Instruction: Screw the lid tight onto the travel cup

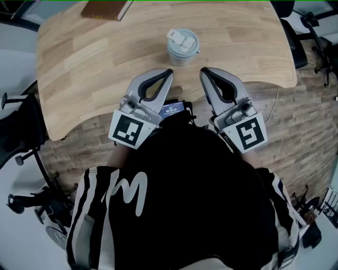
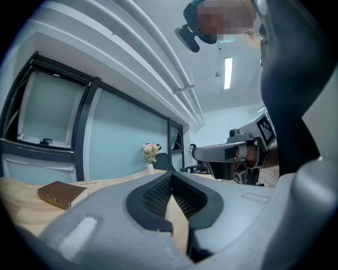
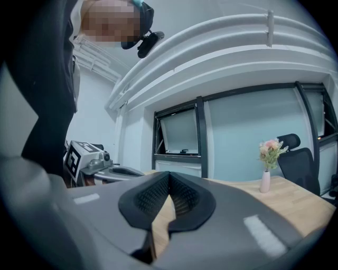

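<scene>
Black clothes [image 1: 200,200] with white stripes fill the bottom of the head view, close to the camera. Just past them are the two grippers, side by side, with their tips out over the wooden table [image 1: 84,68]. The left gripper [image 1: 169,71] has its jaws pressed together with nothing in between. The right gripper [image 1: 203,70] is just the same, jaws together and holding nothing. The travel cup [image 1: 182,52] stands upright on the table, a little way past the two tips and between them. Neither gripper touches it. The cup is pale blue-grey, and its lid [image 1: 183,38] sits on top, with a white flap on it. A brown book [image 1: 105,9] lies at the far edge of the table, off to the left, well apart from the cup. In the gripper views a small vase [image 3: 266,167] of pink flowers stands on the table near a glass wall
</scene>
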### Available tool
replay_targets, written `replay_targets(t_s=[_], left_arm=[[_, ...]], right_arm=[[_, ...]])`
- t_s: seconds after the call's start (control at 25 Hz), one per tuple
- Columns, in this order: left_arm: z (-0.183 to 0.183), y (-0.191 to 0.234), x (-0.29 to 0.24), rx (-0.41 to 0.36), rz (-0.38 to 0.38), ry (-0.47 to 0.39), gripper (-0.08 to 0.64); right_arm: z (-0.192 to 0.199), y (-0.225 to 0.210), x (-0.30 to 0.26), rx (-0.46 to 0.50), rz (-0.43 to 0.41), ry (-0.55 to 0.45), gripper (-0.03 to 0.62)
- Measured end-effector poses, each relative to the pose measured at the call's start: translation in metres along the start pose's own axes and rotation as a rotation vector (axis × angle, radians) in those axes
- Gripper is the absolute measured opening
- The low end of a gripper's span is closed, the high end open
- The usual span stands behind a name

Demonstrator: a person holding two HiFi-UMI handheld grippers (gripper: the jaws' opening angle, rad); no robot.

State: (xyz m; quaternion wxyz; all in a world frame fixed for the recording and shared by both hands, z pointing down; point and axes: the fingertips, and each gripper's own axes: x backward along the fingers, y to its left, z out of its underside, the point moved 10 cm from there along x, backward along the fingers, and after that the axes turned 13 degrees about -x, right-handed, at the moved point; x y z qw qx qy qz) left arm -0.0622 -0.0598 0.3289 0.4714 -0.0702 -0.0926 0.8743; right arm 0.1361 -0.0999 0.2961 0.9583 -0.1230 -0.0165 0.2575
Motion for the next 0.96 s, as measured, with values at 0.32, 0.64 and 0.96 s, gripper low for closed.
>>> replay_targets(t_s=[0.32,0.64,0.96], left_arm=[[-0.0002,-0.0009,0.0000,-0.003,-0.004,0.010,0.002],[-0.0010,0.0019,-0.0018,-0.001,-0.006,0.004,0.002],[0.0004,0.0044,-0.0028,0.002,-0.007,0.005,0.002]], right_arm=[[-0.0004,-0.0005,-0.0015,0.006,-0.009,0.010,0.000],[-0.0012,-0.0024,-0.0046,0.005,-0.009,0.016,0.000],[-0.0011,-0.0042,-0.0074,-0.001,-0.008,0.013,0.000]])
